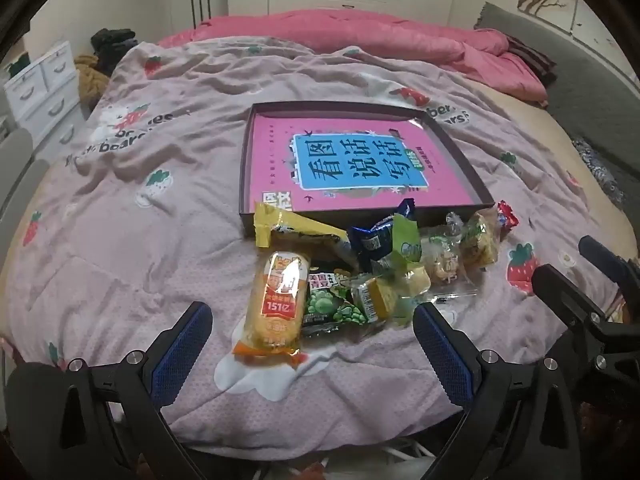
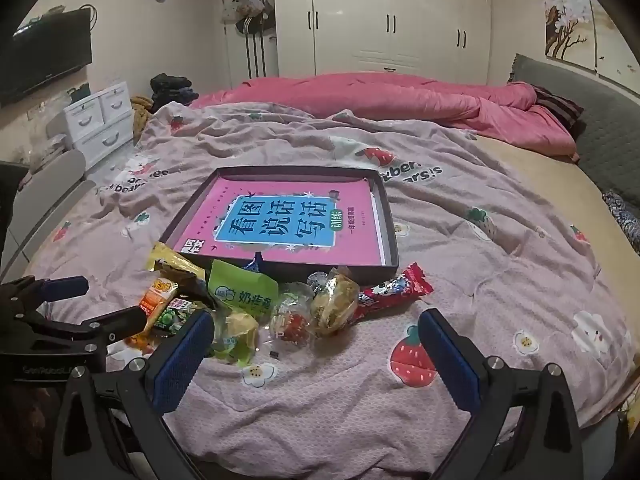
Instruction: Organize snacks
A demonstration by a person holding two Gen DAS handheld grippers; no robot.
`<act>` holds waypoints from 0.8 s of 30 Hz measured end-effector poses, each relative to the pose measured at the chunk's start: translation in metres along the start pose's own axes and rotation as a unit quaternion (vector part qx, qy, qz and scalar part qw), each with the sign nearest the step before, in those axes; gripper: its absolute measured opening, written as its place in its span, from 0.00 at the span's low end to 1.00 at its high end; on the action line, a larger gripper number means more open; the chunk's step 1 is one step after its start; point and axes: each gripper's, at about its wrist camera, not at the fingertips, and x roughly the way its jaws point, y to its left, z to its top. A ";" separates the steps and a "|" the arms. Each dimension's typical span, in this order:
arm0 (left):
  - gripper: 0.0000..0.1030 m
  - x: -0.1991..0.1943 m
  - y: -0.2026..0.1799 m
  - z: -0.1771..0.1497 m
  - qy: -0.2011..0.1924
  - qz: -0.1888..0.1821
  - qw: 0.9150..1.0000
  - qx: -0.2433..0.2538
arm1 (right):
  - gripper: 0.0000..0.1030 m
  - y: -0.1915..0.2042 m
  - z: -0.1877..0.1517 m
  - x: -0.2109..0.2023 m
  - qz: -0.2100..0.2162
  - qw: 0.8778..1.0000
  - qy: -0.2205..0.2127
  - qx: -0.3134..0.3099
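Nothing is sorted yet, judging by how things are lying. Nearest, the left gripper point(image 1: 312, 332) is hovering with its jaws spread wide and empty, the orange cake packet point(image 1: 276, 304) lying between its fingers at 12 o'clock; the right gripper point(image 2: 316, 344) is likewise gaping and holding nothing. Beyond them the snack pile point(image 2: 256, 300) is sitting loose on the strawberry-print quilt point(image 2: 460, 240). Farther, at 12 o'clock, the shallow dark box point(image 2: 390, 236) is holding only a pink book point(image 2: 280, 224), so every packet is waiting to go in.
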 end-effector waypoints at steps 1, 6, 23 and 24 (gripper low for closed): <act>0.97 0.001 -0.001 0.001 0.002 0.000 1.000 -0.004 | 1.00 0.001 0.006 0.002 0.007 1.000 0.012 0.000; 0.97 0.000 -0.004 0.002 -0.009 -0.019 1.000 -0.011 | 1.00 -0.004 0.002 0.001 0.019 1.000 0.002 0.014; 0.97 -0.006 -0.002 -0.002 -0.019 -0.029 0.999 -0.004 | 1.00 -0.004 0.003 -0.003 0.015 1.000 -0.001 0.015; 0.97 -0.005 -0.002 -0.002 -0.018 -0.029 0.999 -0.004 | 1.00 -0.004 0.003 -0.004 0.013 1.000 -0.001 0.015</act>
